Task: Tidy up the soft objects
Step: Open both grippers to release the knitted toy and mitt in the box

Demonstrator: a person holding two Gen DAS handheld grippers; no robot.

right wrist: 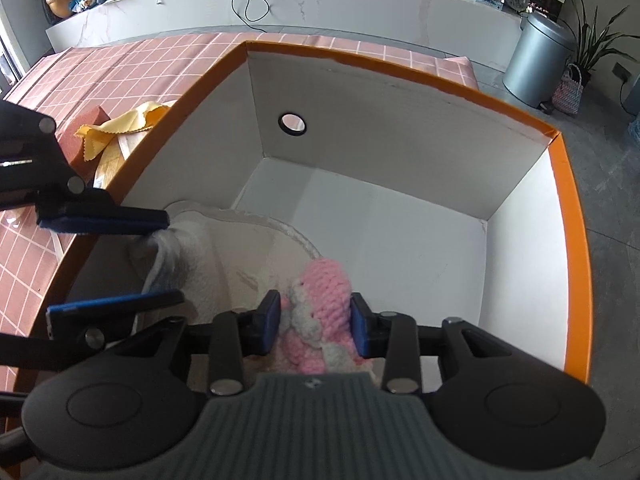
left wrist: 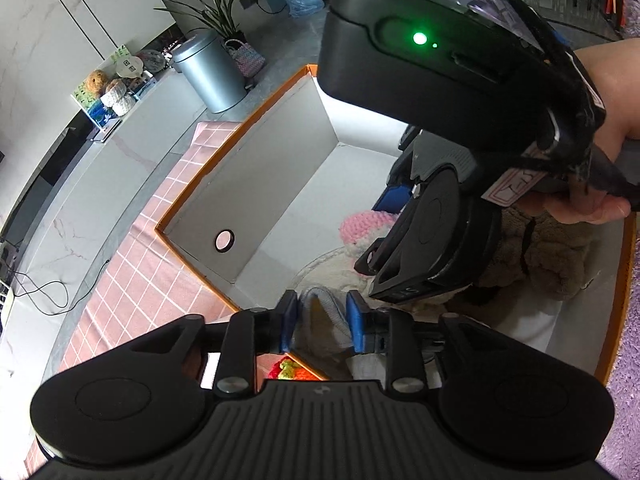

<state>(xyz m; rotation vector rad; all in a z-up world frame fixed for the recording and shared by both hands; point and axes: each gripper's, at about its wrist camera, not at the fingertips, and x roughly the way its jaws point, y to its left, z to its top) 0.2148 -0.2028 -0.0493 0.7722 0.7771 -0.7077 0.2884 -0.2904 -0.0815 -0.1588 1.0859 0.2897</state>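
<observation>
An orange-rimmed white box (right wrist: 560, 148) stands on the pink checked tablecloth (right wrist: 120, 64). My right gripper (right wrist: 314, 322) is shut on a pink and white crocheted toy (right wrist: 324, 284) inside the box, above a white fluffy cloth (right wrist: 248, 256). My left gripper (left wrist: 322, 322) has a fold of the white cloth (left wrist: 320, 312) between its blue pads; in the right wrist view (right wrist: 116, 258) its fingers stand apart, one touching the cloth. The pink toy (left wrist: 362, 228) and a brown plush (left wrist: 552, 252) also show in the left wrist view, partly hidden by the right gripper's body.
A yellow cloth (right wrist: 120, 126) and a brown sponge (right wrist: 86, 126) lie on the tablecloth left of the box. A colourful knitted item (left wrist: 286, 370) lies beside the box. A grey bin (right wrist: 536, 60) and a plant stand on the floor. A purple fluffy rug (left wrist: 628, 380) lies at right.
</observation>
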